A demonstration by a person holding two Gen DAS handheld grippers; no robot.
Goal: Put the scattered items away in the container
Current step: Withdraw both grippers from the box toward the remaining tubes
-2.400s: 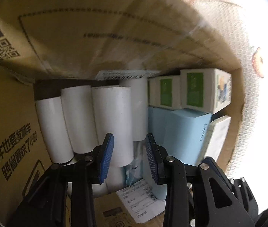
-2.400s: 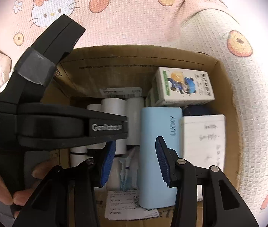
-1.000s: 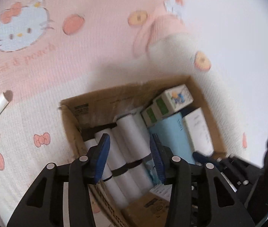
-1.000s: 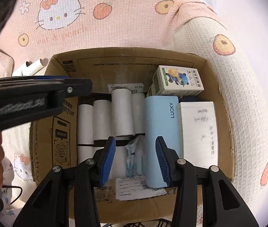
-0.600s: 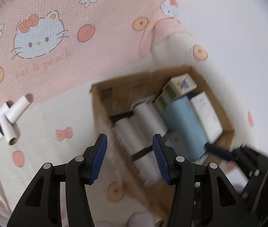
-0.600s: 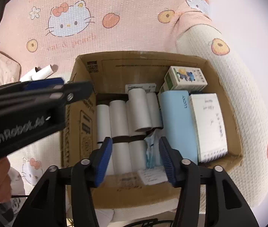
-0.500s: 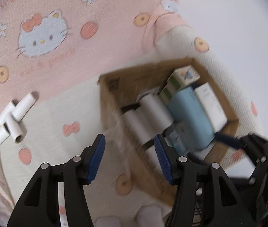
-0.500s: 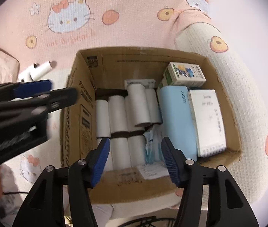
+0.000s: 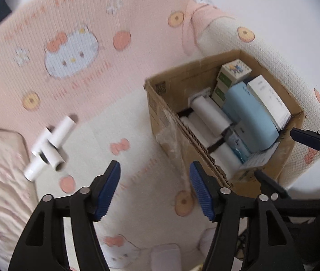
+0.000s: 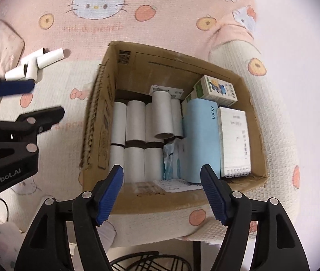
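The cardboard box (image 10: 137,203) holds white paper tubes (image 10: 135,119), a blue case (image 10: 203,140), a notepad (image 10: 234,140) and small cartons (image 10: 218,90). Four loose tubes (image 9: 51,144) lie on the blanket (image 9: 81,22). The left gripper (image 9: 155,188) and right gripper (image 10: 162,194) are opening, both empty

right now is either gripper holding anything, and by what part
Nothing is held. The left gripper and right gripper are both opening with nothing between their jaws.

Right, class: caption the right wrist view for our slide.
Right gripper, jaws opening and empty, above the packed cardboard box; loose white tubes wait outside.
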